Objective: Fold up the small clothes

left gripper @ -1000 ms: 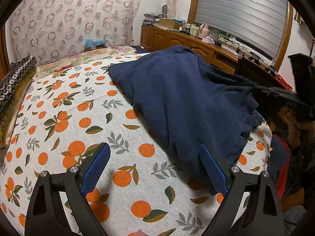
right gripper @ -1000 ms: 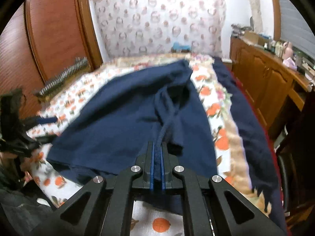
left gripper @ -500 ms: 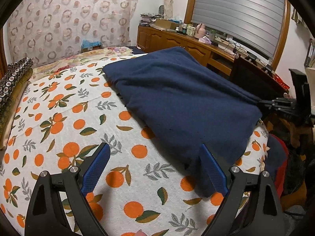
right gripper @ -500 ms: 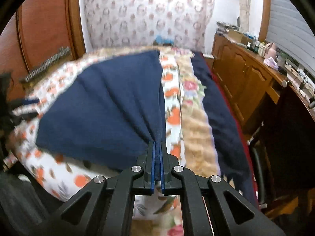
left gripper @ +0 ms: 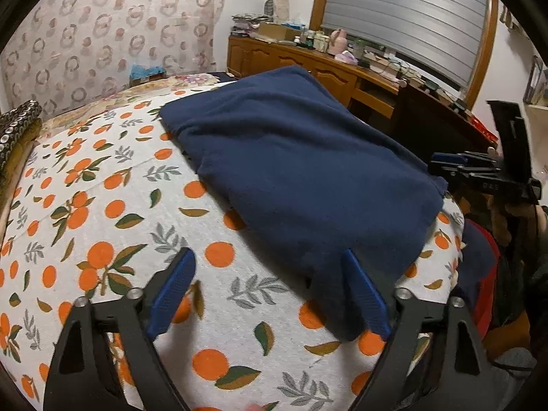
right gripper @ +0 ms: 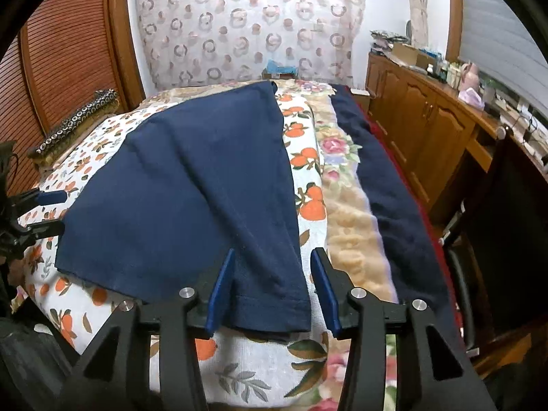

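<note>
A bed fills the room, spread with an orange-print sheet (left gripper: 102, 212), a circle-patterned curtain (right gripper: 246, 30) at its far end and a wooden sideboard (right gripper: 421, 109) along the right wall. The navy garment (right gripper: 191, 191) lies flat on the sheet's right half, its hem at the near edge. Half a second ago the right gripper (right gripper: 274, 284) pinched that hem; now its jaws are parted with the hem lying loose between them, while the left gripper (left gripper: 270, 294) stays spread wide over the garment's near left corner.
</note>
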A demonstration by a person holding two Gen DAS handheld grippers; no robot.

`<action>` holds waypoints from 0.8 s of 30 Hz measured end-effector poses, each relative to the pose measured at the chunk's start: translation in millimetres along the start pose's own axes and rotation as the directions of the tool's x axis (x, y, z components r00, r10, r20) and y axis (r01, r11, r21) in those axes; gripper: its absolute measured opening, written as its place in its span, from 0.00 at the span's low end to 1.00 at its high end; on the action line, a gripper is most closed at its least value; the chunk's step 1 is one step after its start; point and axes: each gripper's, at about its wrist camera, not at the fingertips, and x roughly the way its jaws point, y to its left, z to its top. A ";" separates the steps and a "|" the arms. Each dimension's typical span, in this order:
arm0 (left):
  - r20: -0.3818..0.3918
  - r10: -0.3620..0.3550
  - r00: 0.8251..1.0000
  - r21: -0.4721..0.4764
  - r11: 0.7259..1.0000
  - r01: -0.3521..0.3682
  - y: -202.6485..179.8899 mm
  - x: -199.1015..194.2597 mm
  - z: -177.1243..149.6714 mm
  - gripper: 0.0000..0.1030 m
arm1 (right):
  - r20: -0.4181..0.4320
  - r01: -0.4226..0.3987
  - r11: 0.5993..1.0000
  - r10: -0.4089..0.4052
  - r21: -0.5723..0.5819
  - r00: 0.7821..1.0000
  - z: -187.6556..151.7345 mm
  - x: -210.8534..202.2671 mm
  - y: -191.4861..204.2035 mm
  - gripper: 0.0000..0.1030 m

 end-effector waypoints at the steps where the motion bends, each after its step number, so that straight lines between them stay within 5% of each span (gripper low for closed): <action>1: -0.007 -0.018 1.000 0.000 1.000 0.018 -1.1 0.9 -0.5 0.76 | -0.004 -0.004 1.000 0.004 0.001 1.000 -1.1 1.5 -0.1 0.48; 7: -0.024 -0.105 0.994 -0.007 0.995 0.104 -8.4 3.0 -2.9 0.45 | -0.039 0.013 1.000 -0.013 0.005 0.999 -0.5 7.9 -4.1 0.55; 18: -0.049 -0.124 0.991 -0.010 0.992 0.123 -17.2 3.5 -10.7 0.40 | -0.049 -0.032 0.999 0.031 -0.014 0.998 0.5 13.1 0.6 0.55; 20: -0.050 -0.137 0.989 -0.008 0.991 0.137 -18.3 4.4 -11.3 0.38 | -0.043 -0.038 0.999 0.036 -0.034 0.998 -1.3 13.5 5.4 0.50; 24: -0.063 -0.151 0.987 -0.003 0.989 0.151 -20.1 4.5 -12.7 0.14 | -0.038 -0.086 0.995 0.084 -0.047 0.996 -4.4 14.3 10.1 0.24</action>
